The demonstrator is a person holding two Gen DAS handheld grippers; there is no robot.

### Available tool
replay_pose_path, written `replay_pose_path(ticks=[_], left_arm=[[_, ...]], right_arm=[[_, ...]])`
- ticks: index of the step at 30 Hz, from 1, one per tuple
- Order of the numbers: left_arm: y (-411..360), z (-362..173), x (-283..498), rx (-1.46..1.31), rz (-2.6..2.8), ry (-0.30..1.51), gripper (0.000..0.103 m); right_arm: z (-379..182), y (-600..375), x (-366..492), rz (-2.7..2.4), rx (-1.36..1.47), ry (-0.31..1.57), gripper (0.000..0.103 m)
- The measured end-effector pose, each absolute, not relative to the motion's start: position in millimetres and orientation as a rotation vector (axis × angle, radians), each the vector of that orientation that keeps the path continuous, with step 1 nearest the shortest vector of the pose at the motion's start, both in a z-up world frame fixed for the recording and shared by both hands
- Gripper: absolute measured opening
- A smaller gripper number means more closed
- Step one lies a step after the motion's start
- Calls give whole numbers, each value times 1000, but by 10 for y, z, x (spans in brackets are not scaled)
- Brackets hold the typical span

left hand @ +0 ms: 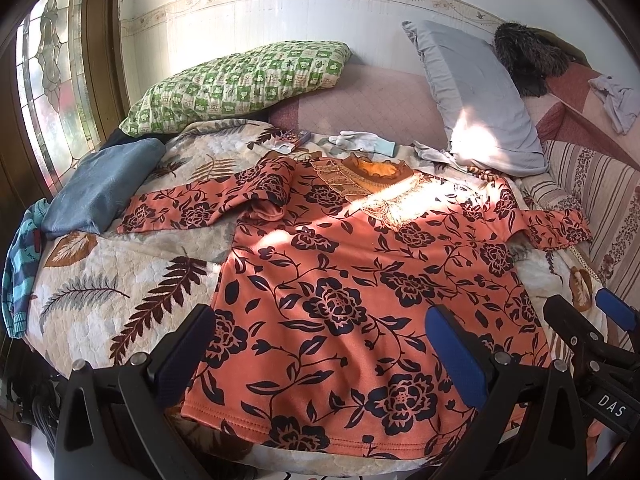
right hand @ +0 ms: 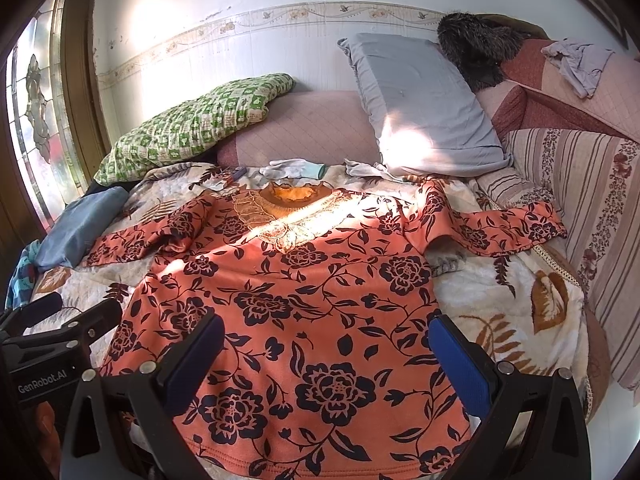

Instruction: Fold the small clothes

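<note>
An orange long-sleeved top with dark flowers [left hand: 352, 272] lies spread flat, front up, on a leaf-patterned blanket [left hand: 120, 280], sleeves out to both sides, collar at the far end. It also shows in the right wrist view [right hand: 304, 300]. My left gripper [left hand: 320, 352] is open and empty, held above the hem's left part. My right gripper [right hand: 326, 360] is open and empty above the hem's right part. The right gripper shows at the right edge of the left wrist view [left hand: 588, 320]; the left gripper shows at the left edge of the right wrist view [right hand: 60, 320].
A folded blue cloth [left hand: 100, 192] and a striped garment [left hand: 20, 272] lie at the left. A green checked pillow [left hand: 240, 80], a grey pillow [left hand: 480, 100], white gloves [left hand: 360, 140] and a small box [left hand: 292, 140] lie beyond the collar. A striped cushion [right hand: 580, 208] borders the right.
</note>
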State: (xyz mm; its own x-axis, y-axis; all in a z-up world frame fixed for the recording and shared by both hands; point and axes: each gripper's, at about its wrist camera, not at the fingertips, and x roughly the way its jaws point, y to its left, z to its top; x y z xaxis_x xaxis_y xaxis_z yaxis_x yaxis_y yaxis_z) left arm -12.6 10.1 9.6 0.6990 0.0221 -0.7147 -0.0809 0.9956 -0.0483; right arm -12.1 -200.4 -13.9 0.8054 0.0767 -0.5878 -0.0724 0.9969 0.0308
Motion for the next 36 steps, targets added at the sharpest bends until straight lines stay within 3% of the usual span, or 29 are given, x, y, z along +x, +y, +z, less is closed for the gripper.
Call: replay_pose_path(ticks=[5,9,11,21,23,26,28,31,33,34,36], left_arm=[[496,-160,-93,-182,95,889,103],[1000,-619,-75,-314,201,1049,103],[1146,-787,-95,-336,226,1086,103],[1259,-1280,-74,-385,221,1275,103],[1265,-1345,-82,-407,204,1290,103],[1292,-1253,-132,-454,175,1218,102],[1303,-1173,-140,-466,156,1182,94],[1328,-1224,-110,-464,181,1219,74],[1353,-1271,-105,-427,229,1239,52],[1366,-1255,-124,-417,241,1235,47],[1412,-1201,-161,-432,236,1220,12]], right_arm=[[-265,-2354,-30,89,82,770,103],[-665,-3060,148,15,253,1014,103],[-848,-3394,223,-31,310,1041,103],[-1530,-3755,268,49,542,1285,102],[-1592,-3745,211,67,554,1296,94],[-1624,-3761,149,83,577,1296,66],[-1628,-3766,137,94,581,1300,51],[-1657,-3796,148,92,578,1310,39],[-1671,-3816,161,95,584,1312,35],[-1663,-3816,162,96,575,1312,25],[-1631,-3816,141,98,557,1307,12]])
